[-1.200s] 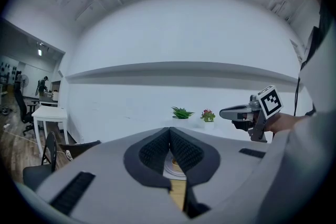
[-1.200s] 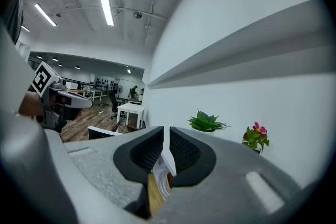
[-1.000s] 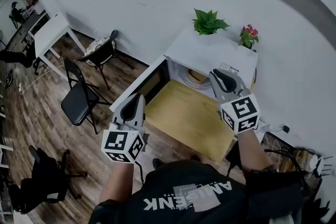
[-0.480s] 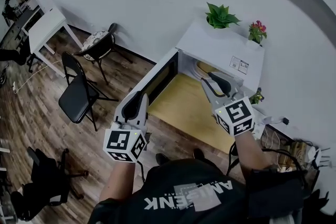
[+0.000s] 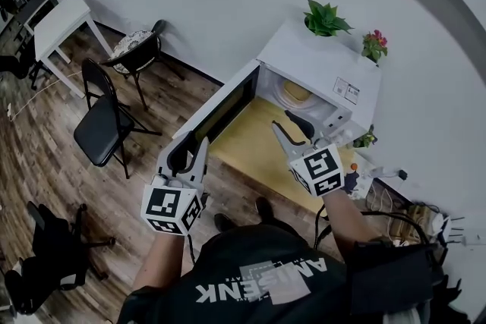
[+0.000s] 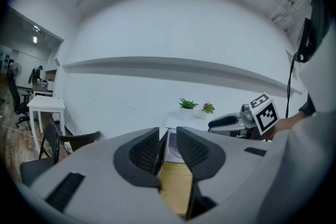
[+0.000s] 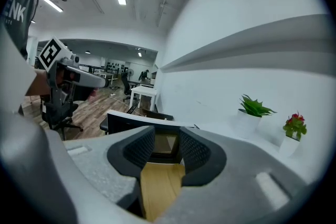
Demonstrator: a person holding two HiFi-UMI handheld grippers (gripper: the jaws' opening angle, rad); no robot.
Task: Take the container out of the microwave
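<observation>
The white microwave (image 5: 307,61) stands on a wooden table (image 5: 250,152) with its door (image 5: 220,108) swung wide open to the left. Inside the cavity sits a pale beige container (image 5: 295,93). My right gripper (image 5: 282,121) hovers over the table in front of the cavity, short of the container; its jaws are opening and nothing is between them. My left gripper (image 5: 191,144) is open and empty, near the outer edge of the door. The right gripper view looks between its pads (image 7: 193,152) at the door (image 7: 142,126).
Two potted plants (image 5: 326,17) (image 5: 372,45) stand on top of the microwave. Black chairs (image 5: 102,129) and a white table (image 5: 61,19) are on the wooden floor to the left. Cables (image 5: 395,197) lie at the right by the wall.
Both grippers have drawn back from the microwave and sunk. The right one shifted left across the cavity front and its jaws spread. The door stays open.
</observation>
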